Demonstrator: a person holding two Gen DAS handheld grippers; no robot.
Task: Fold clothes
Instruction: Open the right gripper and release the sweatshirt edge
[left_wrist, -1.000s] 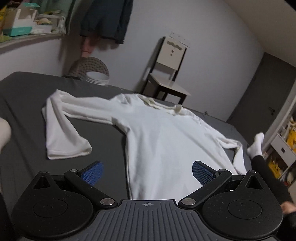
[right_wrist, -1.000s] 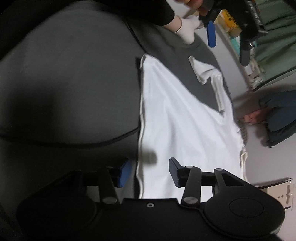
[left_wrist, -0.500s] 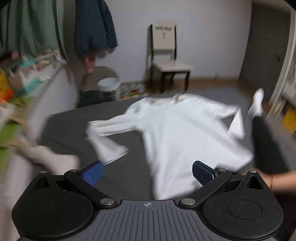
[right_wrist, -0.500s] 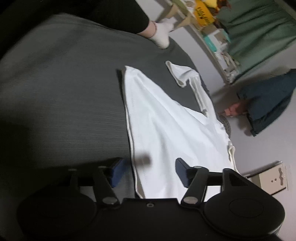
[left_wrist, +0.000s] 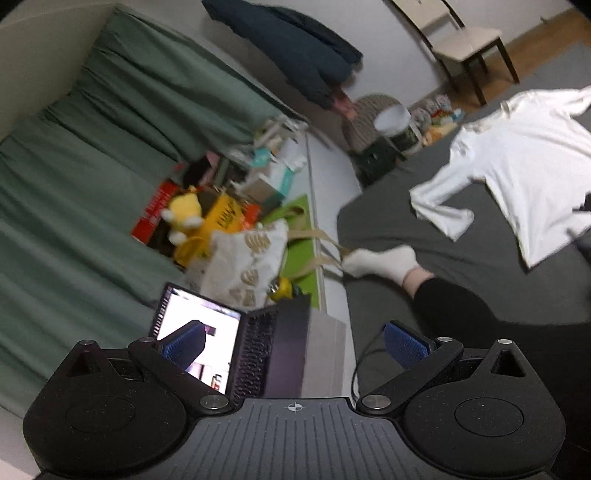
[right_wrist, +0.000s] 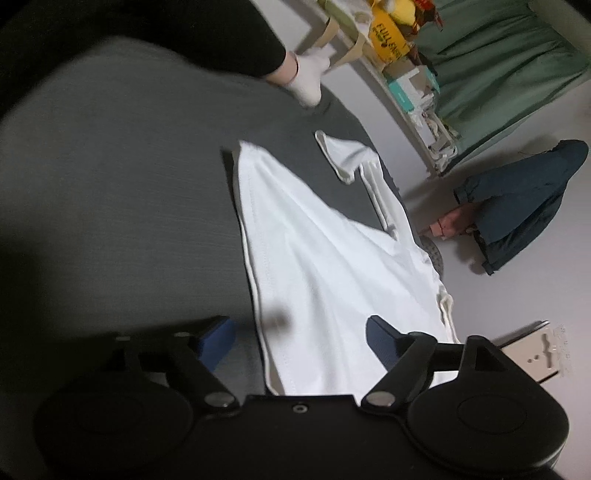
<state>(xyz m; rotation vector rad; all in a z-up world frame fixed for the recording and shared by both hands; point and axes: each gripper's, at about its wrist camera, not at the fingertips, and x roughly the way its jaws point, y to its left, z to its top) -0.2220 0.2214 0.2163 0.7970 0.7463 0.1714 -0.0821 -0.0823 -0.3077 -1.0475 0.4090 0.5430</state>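
Left wrist view: my left tongs (left_wrist: 293, 341) are spread wide, blue pads (left_wrist: 404, 345) far apart, holding nothing and touching nothing. They are tilted and point away from the work, toward an open laptop (left_wrist: 236, 354) on a ledge at the edge of the bed (left_wrist: 461, 266), with a green curtain (left_wrist: 92, 166) beyond. My leg in black with a white sock (left_wrist: 388, 262) lies on the dark grey bed. The white long-sleeved shirt (left_wrist: 524, 166) lies spread flat on the bed well off to the right, one sleeve bent back toward me. A chair (left_wrist: 469, 40) stands by the far wall.

Right wrist view: my right tongs (right_wrist: 299, 338) are also wide apart and empty. They hover low over the shirt (right_wrist: 332, 266), straddling its hem near one bottom corner, one blue pad (right_wrist: 218, 341) over the bed (right_wrist: 129, 184), the other over white cloth; I cannot tell whether they touch the fabric. The shirt's body runs away from the tongs, the folded sleeve (right_wrist: 351, 158) lying farther off, near my sock (right_wrist: 310, 77). The view is rolled sideways.
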